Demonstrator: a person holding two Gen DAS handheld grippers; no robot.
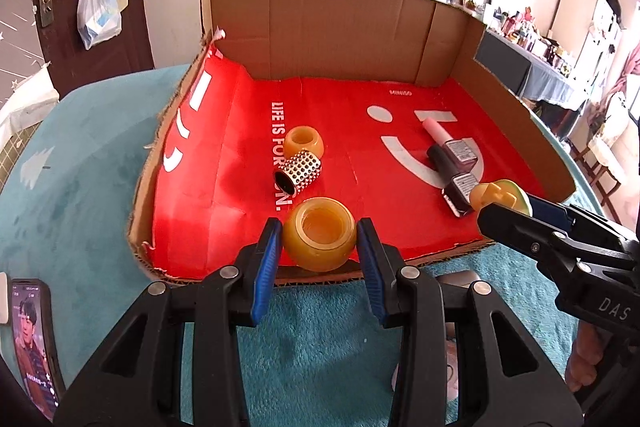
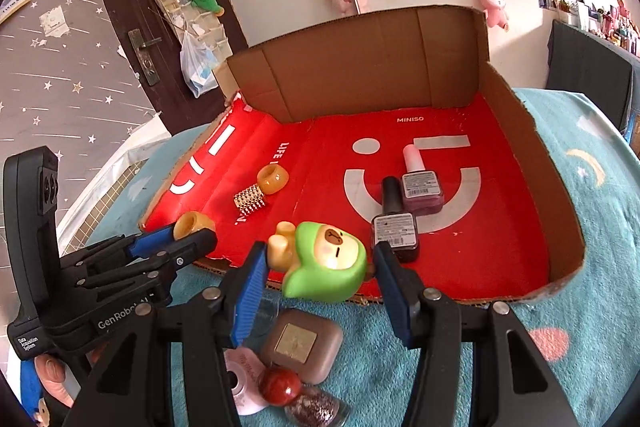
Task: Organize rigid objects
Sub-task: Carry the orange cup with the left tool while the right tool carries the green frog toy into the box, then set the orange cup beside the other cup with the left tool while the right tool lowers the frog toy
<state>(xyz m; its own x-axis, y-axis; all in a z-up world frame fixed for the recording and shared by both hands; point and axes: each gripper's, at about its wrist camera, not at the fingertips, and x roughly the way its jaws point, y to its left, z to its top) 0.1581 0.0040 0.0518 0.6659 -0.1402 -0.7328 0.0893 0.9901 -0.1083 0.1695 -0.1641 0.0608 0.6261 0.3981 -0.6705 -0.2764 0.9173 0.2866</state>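
Teal plush cloth (image 1: 320, 339) covers the table beneath both of your tools. Left tool (image 1: 319, 245): clamped on an amber ring-shaped bead (image 1: 319, 245), held at the near edge of the red-lined cardboard tray (image 1: 500, 95). Just beyond it lie a studded metal cylinder (image 1: 299, 171) and a smaller amber bead (image 1: 304, 143), touching each other. Right tool (image 2: 320, 259): its blue pads (image 2: 250, 283) hold a green-hooded bear figurine (image 2: 324, 259) over the tray's near edge. Below that tool, on the cloth, sit a brown square case (image 2: 302, 345), a red marble ball (image 2: 280, 385) and a glitter bottle (image 2: 316, 409). Beyond its right pad, two nail polish bottles (image 2: 396, 231) lie side by side on the tray.
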